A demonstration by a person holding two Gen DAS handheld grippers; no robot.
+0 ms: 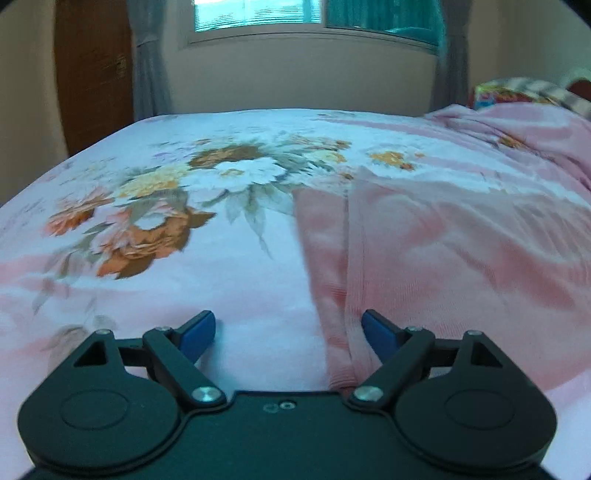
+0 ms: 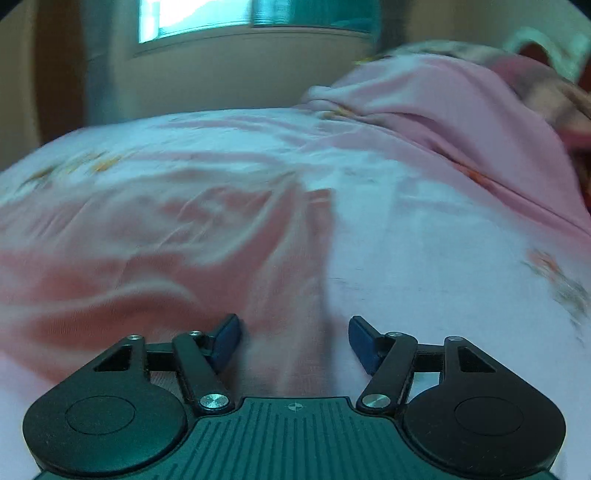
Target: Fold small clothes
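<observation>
A small salmon-pink garment (image 1: 424, 251) lies flat on the floral bedsheet (image 1: 221, 177), with a seam or folded edge running down its left side. My left gripper (image 1: 288, 332) hovers low over the garment's near left edge. It is open: the right blue pad (image 1: 376, 334) is over the cloth and the left one over bare sheet. In the right wrist view the same garment (image 2: 147, 240) spreads to the left, blurred. My right gripper (image 2: 295, 339) is open above the garment's near right edge, and neither pad presses on the cloth.
A heap of pink bedding (image 2: 461, 122) rises at the right side of the bed, with patterned cloth (image 1: 517, 92) behind it. Beyond the bed are a wall, a window (image 1: 258, 14), grey curtains (image 1: 147, 74) and a wooden door (image 1: 92, 74).
</observation>
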